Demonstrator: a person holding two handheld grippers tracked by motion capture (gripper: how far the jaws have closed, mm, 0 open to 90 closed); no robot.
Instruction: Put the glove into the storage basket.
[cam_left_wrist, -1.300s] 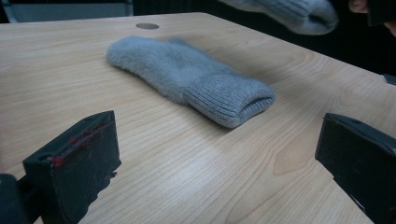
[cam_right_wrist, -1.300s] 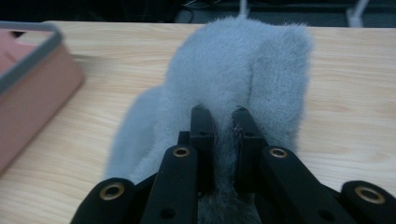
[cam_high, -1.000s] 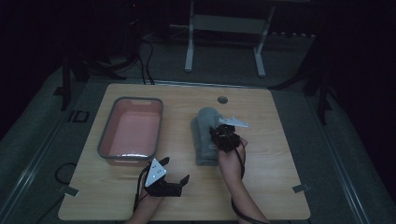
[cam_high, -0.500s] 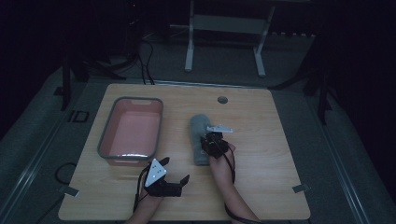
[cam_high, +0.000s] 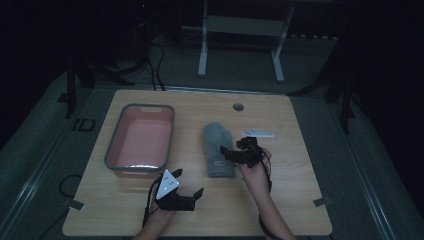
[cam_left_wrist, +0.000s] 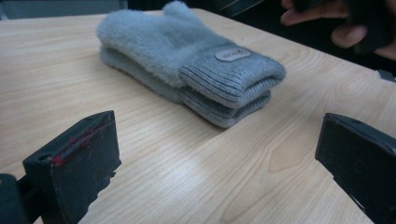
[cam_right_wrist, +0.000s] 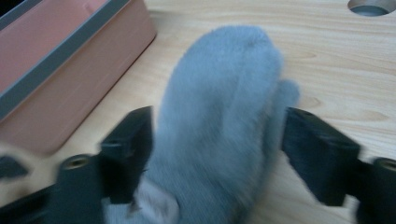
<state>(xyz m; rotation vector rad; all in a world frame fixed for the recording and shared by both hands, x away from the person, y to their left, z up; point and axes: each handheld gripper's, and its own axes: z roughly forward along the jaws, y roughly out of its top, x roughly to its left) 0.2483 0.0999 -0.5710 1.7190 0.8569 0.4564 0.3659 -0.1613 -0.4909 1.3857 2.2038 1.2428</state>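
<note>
A pair of grey fuzzy mittens (cam_high: 216, 145) lies stacked in the middle of the wooden table (cam_high: 300, 200), cuffs toward the person. My right gripper (cam_high: 230, 152) is at the cuff end, on the mittens' right side. In the right gripper view its jaws stand open on either side of the mittens (cam_right_wrist: 219, 116), right gripper (cam_right_wrist: 222, 140) low over the cuff. My left gripper (cam_high: 189, 184) rests open near the front edge, left of the mittens. The left gripper (cam_left_wrist: 219, 140) faces the ribbed cuffs (cam_left_wrist: 233, 79) with bare wood between its jaws.
A pink tub with a grey rim (cam_high: 112, 150) stands at the table's left, close beside the mittens (cam_right_wrist: 70, 60). A round cable hole (cam_high: 238, 107) is at the back of the table. Metal stand legs (cam_high: 202, 50) rise behind the table.
My right gripper has drawn back along the mittens toward the person, down to the cuff end, and its grey plate has turned. The left gripper has stayed put.
</note>
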